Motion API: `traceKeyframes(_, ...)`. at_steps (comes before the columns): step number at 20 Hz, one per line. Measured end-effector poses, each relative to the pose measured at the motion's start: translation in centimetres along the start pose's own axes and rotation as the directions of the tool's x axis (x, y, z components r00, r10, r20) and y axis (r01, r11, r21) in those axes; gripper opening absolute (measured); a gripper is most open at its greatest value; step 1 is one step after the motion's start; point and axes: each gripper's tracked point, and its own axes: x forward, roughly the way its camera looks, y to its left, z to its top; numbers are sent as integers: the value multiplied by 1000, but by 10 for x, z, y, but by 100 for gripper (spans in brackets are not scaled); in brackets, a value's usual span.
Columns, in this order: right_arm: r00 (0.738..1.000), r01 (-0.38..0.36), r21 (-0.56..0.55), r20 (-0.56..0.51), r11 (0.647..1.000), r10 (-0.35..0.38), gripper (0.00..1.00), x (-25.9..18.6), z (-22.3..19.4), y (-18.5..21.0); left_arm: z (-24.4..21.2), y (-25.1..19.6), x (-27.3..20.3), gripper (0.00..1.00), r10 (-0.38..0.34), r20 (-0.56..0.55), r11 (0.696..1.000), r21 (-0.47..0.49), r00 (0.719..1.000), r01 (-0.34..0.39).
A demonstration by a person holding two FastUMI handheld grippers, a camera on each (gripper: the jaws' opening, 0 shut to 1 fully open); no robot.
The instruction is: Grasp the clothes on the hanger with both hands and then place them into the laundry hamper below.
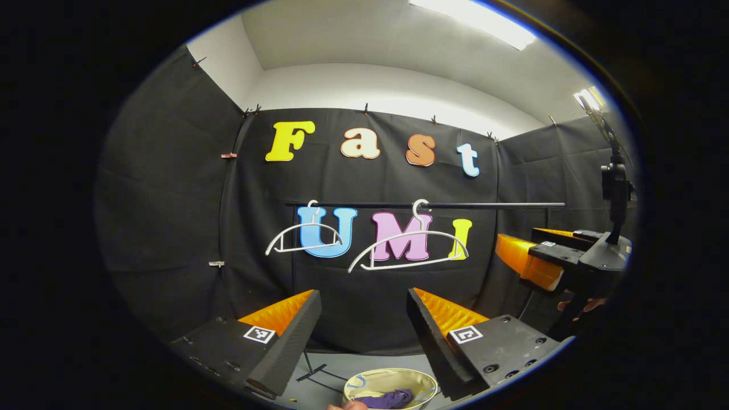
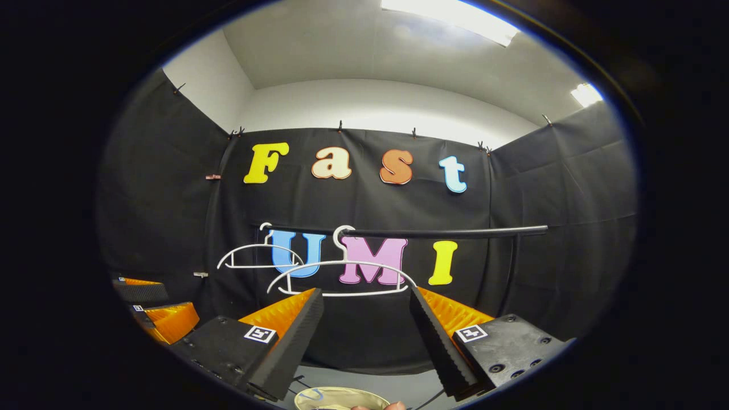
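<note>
With both white plastic hangers [image 1: 407, 250] bare and the purple garment [image 1: 388, 399] already lying in the cream round hamper [image 1: 364, 382] below, the left claw [image 1: 364, 327] and right claw [image 2: 367, 330], both spread wide and empty, are best drawn clear without snagging the black rail [image 1: 490, 205].

2 gripper-mounted fisheye views, left gripper view and right gripper view, both facing the rail [image 1: 424, 205] [image 2: 444, 232] from well back, slightly below; shared: rail, 2 hangers, hamper rim beneath.

hamper [image 1: 364, 382] cut off by bottom edge, clothes [image 1: 387, 400] partly hidden.
</note>
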Motion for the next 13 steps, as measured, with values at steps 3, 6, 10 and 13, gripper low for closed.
traceKeyframes(3,1000,1,1,4,1000,-1,98,1,0,0,3,2,-1,95,-1,5,1000,0,1000,1)
traceKeyframes(6,1000,5,10,-3,1000,-5,98,0,-2,0,2,3,0,95,-3,3,1000,-3,1000,3)
traceKeyframes(10,1000,10,12,-10,1000,-10,98,2,-5,-2,1,2,2,95,-8,0,1000,2,1000,8)
traceKeyframes(13,1000,14,18,-13,1000,-14,99,3,-7,-4,2,0,2,95,-7,2,1000,9,1000,7)
